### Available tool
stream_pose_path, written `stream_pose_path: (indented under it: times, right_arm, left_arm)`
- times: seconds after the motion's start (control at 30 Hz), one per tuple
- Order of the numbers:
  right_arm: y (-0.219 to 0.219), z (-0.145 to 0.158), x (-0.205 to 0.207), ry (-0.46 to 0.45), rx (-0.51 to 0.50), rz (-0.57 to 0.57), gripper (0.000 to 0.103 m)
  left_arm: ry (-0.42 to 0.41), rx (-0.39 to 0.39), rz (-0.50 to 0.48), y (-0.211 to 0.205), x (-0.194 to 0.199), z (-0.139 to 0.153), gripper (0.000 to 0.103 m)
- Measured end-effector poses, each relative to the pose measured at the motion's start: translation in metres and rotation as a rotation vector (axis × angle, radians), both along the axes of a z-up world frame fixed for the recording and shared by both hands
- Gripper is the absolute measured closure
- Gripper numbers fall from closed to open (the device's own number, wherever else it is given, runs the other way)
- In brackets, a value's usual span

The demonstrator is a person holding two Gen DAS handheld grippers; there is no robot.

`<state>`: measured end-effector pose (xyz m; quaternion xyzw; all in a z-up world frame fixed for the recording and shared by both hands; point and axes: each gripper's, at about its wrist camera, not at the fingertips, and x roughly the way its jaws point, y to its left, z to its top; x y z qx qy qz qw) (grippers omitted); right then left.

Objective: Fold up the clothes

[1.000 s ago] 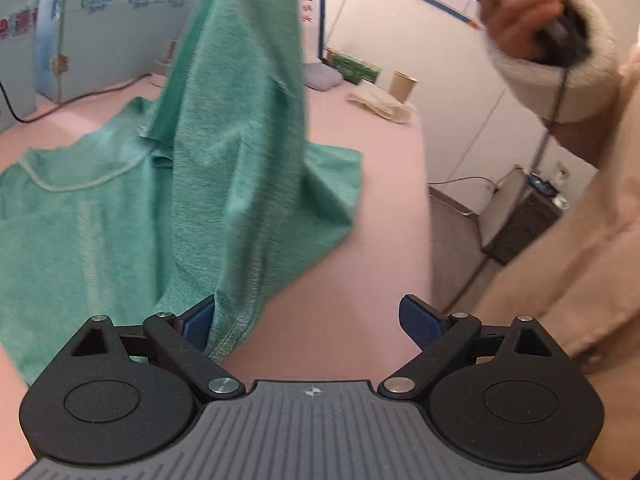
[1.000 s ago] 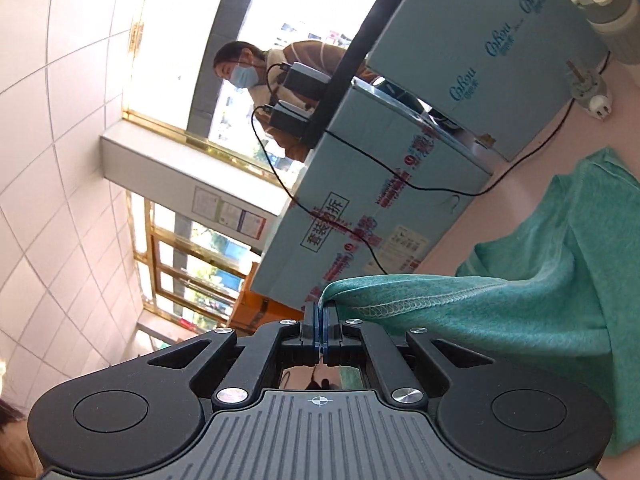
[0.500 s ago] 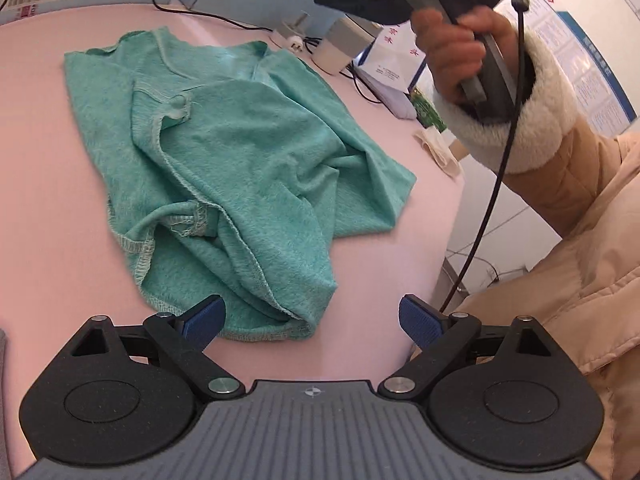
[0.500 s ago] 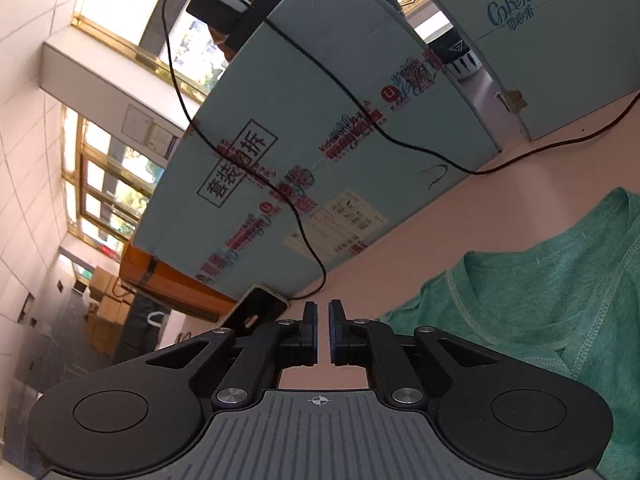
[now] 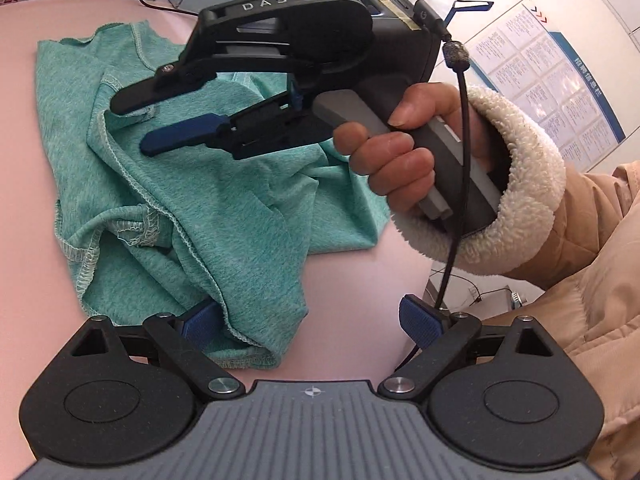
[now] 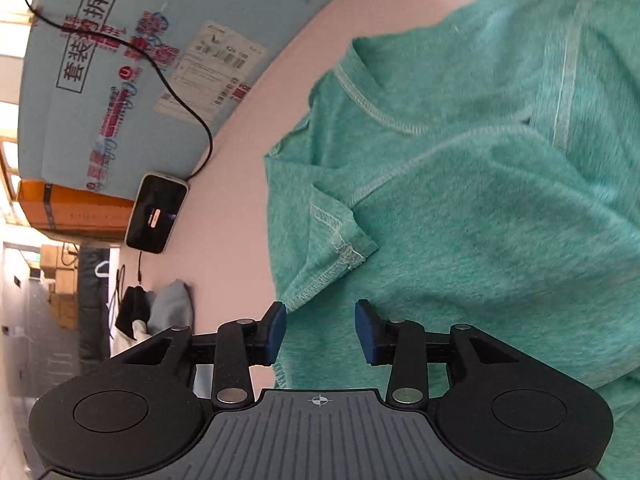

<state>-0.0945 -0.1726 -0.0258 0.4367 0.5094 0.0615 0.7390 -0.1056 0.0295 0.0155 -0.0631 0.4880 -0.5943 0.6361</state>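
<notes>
A teal-green T-shirt (image 5: 240, 220) lies crumpled on the pink table (image 5: 348, 292). My left gripper (image 5: 312, 320) is open at the shirt's near hem; the cloth touches the left fingertip (image 5: 202, 320) and nothing is gripped. In the left wrist view my right gripper (image 5: 134, 126), held by a hand (image 5: 400, 160), hovers open over the shirt's far part. The right wrist view shows the right gripper (image 6: 320, 332) open just above the shirt (image 6: 480, 220), near a folded-over sleeve (image 6: 340, 244) and the neckline (image 6: 376, 112).
A phone (image 6: 158, 212) with a cable lies on the table left of the shirt. Blue cardboard boxes (image 6: 120, 40) stand along the far edge. A small heap of clothes (image 6: 168, 312) is at the left. A beige padded sleeve (image 5: 580, 280) fills the right side.
The right gripper, shut on the lifted shirt's hem a second ago, has opened and come down. The shirt has dropped onto the table in a heap. The left gripper stayed open.
</notes>
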Motion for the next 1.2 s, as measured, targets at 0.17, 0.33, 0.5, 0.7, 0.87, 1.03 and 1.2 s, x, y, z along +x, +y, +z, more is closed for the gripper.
stream_pose_path:
  times: [0.17,0.33,0.5,0.7,0.87,1.03,1.2]
  right_arm:
    - [0.004,-0.002,0.004,-0.039,-0.011,-0.063,0.098]
    - [0.007,0.025,0.011,-0.145,-0.052,-0.097,0.1]
    - [0.009,0.057,0.034,-0.251,-0.038,-0.151,0.1]
    - [0.03,0.052,0.075,-0.268,-0.08,-0.119,0.094]
    - [0.041,0.031,0.084,-0.233,-0.035,-0.071,0.094]
    - [0.004,0.054,0.048,-0.286,-0.05,-0.117,0.082]
    - [-0.075,0.083,-0.006,-0.287,-0.247,-0.239,0.07]
  left_arm:
    - [0.016,-0.014,-0.016,-0.008,-0.006,-0.005,0.009]
    - [0.042,-0.035,-0.024,-0.005,-0.007,-0.007,0.007]
    - [0.079,-0.044,-0.019,0.004,-0.008,-0.01,0.005]
    - [0.124,-0.05,-0.008,0.015,-0.009,-0.012,0.004]
    - [0.151,-0.039,-0.013,0.026,-0.014,-0.014,0.004]
    - [0.155,0.021,-0.068,0.044,-0.02,-0.012,0.005]
    - [0.101,0.047,0.047,0.078,0.003,0.005,0.004]
